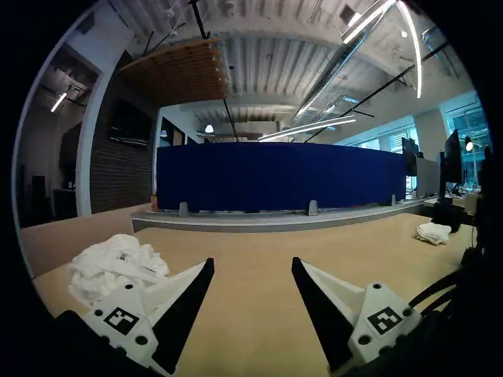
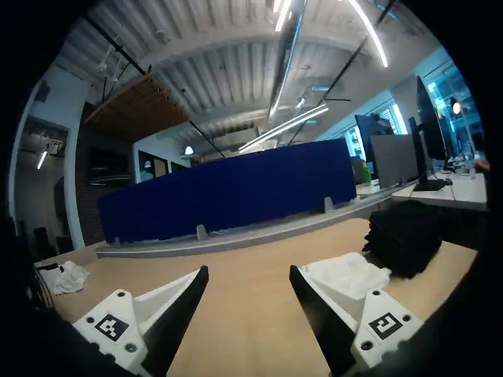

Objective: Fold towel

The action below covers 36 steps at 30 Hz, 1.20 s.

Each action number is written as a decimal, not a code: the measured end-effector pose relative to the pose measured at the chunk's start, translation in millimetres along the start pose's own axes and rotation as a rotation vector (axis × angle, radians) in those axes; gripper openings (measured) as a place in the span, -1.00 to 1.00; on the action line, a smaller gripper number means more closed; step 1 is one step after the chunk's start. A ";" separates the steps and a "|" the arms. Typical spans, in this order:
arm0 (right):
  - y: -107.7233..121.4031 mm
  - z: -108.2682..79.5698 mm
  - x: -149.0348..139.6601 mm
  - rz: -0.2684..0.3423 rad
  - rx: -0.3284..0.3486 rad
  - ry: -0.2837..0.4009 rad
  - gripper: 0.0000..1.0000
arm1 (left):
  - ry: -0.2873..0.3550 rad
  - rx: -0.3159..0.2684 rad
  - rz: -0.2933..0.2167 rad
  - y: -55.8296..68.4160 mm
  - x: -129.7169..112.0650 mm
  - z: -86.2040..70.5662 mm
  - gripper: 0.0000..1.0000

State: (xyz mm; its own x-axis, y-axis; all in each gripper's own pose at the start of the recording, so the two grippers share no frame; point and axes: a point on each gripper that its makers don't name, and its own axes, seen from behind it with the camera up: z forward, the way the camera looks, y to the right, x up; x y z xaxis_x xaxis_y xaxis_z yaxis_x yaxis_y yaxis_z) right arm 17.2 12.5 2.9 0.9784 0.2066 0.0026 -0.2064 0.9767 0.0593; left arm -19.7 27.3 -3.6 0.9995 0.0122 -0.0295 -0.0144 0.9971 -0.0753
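The left gripper (image 1: 251,261), released, is hovering just right of the crumpled towel (image 1: 113,264), probably to grab it; the right gripper (image 2: 248,269), also released, is hovering near a folded towel (image 2: 349,276).

Soft cloth towel (image 1: 110,261), smooth matt wood table (image 1: 258,257), fabric divider (image 1: 276,176)

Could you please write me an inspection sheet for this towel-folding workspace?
Surface: light wooden table, bare between the fingers.
Job's things: crumpled white towel on the left; second white towel, apparently folded, on the right.
Clutter: black cloth pile just behind the second white towel.
Grippers: left gripper and right gripper both open, holding nothing.
Cables: black cables at the right edge of the left gripper view.
Surroundings: blue divider along the table's far side; monitors; ceiling strip lights.
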 end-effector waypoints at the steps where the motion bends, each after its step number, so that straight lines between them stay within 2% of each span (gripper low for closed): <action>1: 0.6 0.2 0.3 -0.007 -0.002 0.003 1.00 | 0.000 0.000 0.000 0.0 0.0 0.2 0.83; 10: 5.5 -2.8 -2.2 -0.054 -0.032 0.017 1.00 | 0.000 0.000 0.000 0.1 -0.2 0.1 0.83; 21: 0.4 0.0 -12.5 -0.130 -0.031 0.005 1.00 | 0.000 0.000 0.000 0.1 0.1 -0.1 0.83; 30: 3.4 6.6 -15.5 -0.162 -0.050 -0.003 0.99 | 0.000 0.000 0.000 -0.3 -0.2 0.5 0.85; 36: -0.9 5.9 -17.8 -0.176 -0.037 -0.004 0.99 | 0.000 0.000 0.000 0.0 -0.1 -0.4 0.85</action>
State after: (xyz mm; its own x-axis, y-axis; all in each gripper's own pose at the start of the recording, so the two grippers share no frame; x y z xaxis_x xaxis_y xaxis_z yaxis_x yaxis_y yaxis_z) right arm 0.0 7.6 8.7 0.9995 0.0325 -0.0006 -0.0325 0.9992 0.0222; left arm -19.8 27.2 -3.9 0.9995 0.0120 -0.0294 -0.0142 0.9970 -0.0755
